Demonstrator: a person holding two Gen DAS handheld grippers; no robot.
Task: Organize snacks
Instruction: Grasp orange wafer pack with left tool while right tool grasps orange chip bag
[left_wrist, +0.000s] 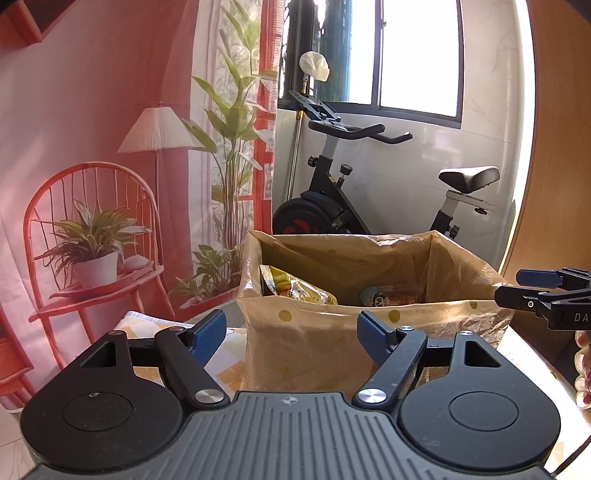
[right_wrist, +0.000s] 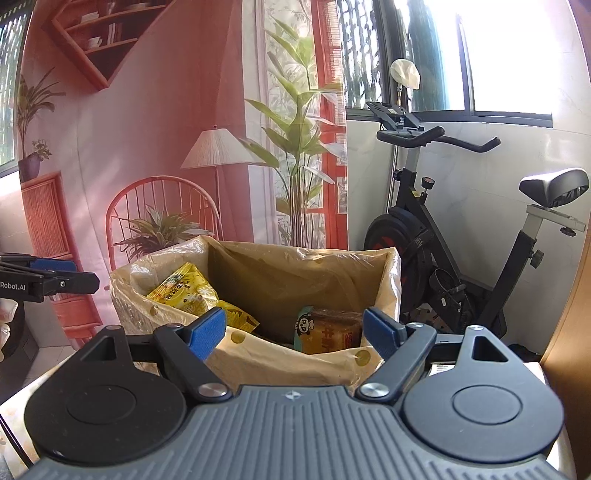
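A box lined with a yellow dotted plastic bag (left_wrist: 295, 325) stands on the table, also in the right wrist view (right_wrist: 258, 362). Inside lie a yellow snack packet (left_wrist: 295, 288) (right_wrist: 192, 295) at the left and an orange panda-print packet (left_wrist: 391, 295) (right_wrist: 328, 332) at the right. My left gripper (left_wrist: 291, 332) is open and empty in front of the box. My right gripper (right_wrist: 295, 332) is open and empty just before the box's near rim. Each gripper shows at the edge of the other's view (left_wrist: 543, 291) (right_wrist: 48, 280).
The table has a yellow-checked cloth (left_wrist: 147, 321). An exercise bike (right_wrist: 443, 258) stands behind the box by the window. A printed backdrop with a red chair (left_wrist: 92, 240) hangs at the left. A wooden panel (left_wrist: 554, 166) rises at the right.
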